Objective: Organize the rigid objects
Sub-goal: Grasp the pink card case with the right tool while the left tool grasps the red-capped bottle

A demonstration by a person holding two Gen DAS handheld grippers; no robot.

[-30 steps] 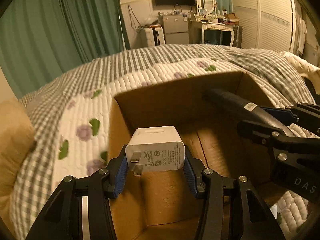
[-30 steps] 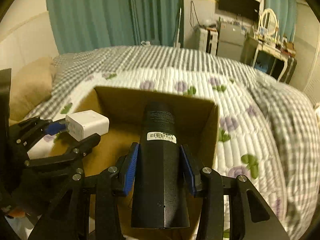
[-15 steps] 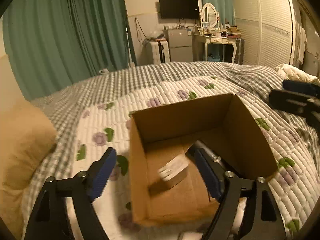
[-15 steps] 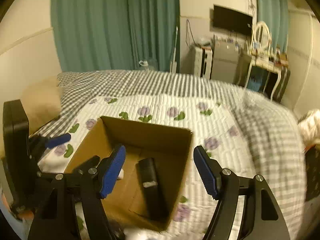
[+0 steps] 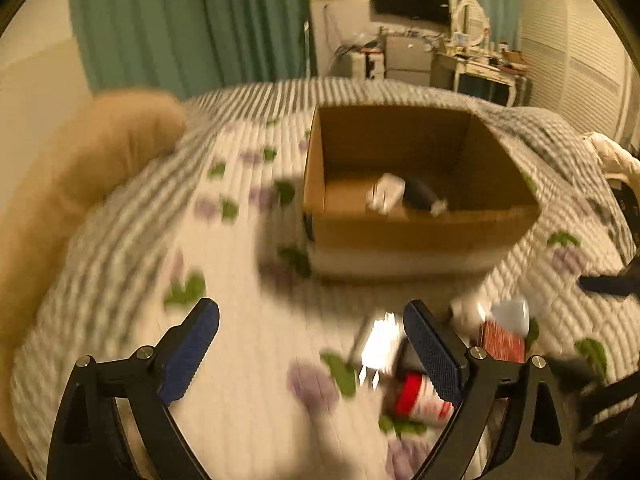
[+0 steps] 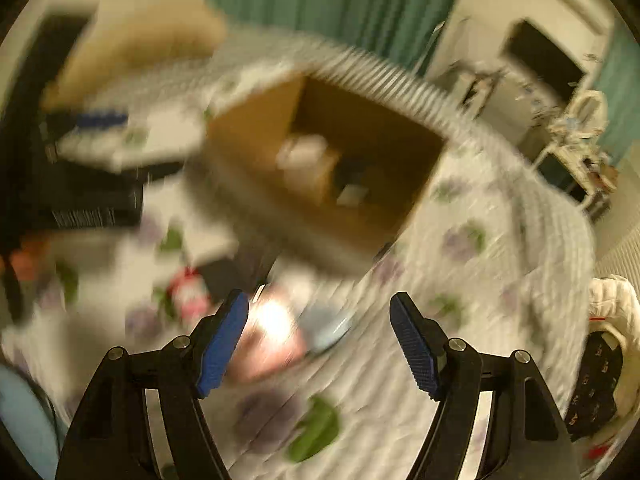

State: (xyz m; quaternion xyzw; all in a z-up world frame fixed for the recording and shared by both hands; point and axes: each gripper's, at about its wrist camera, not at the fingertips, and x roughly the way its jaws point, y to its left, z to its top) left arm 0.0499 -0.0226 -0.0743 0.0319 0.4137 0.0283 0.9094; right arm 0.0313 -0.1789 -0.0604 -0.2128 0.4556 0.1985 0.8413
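Two things already lie in the cardboard box (image 5: 416, 236) on the bed: a white charger (image 5: 385, 196) and a dark cylinder (image 5: 420, 196), side by side on its floor toward the near wall. More clutter waits on the quilt (image 5: 240, 300) between me and the box: a red-capped container (image 5: 416, 398), a red-brown packet (image 5: 502, 342), something white (image 5: 510, 312) just behind the packet, and a bright glare patch I cannot name. My left gripper (image 5: 312, 344) is spread wide with nothing between its blue pads, hovering over bare quilt left of that pile; my right gripper (image 6: 318, 344) is equally spread and empty, with a pinkish shiny item (image 6: 272, 336) and a pale blue one (image 6: 326, 326) just beyond its fingertips. My worry, as a judgement only, is a bad pick: the loose things sit touching or nearly so, and a wide closing stroke could catch two at once or knock the container rolling across the soft, uneven quilt. Both grippers working the same small patch could also collide. Hard to read: both views smear with motion, the right one badly, so the pink and blue items have no clear outline. My own left finger covers part of the red-capped container, the box's near wall hides the front of its floor, and the dark shapes at the right view's left edge are too blurred to identify.
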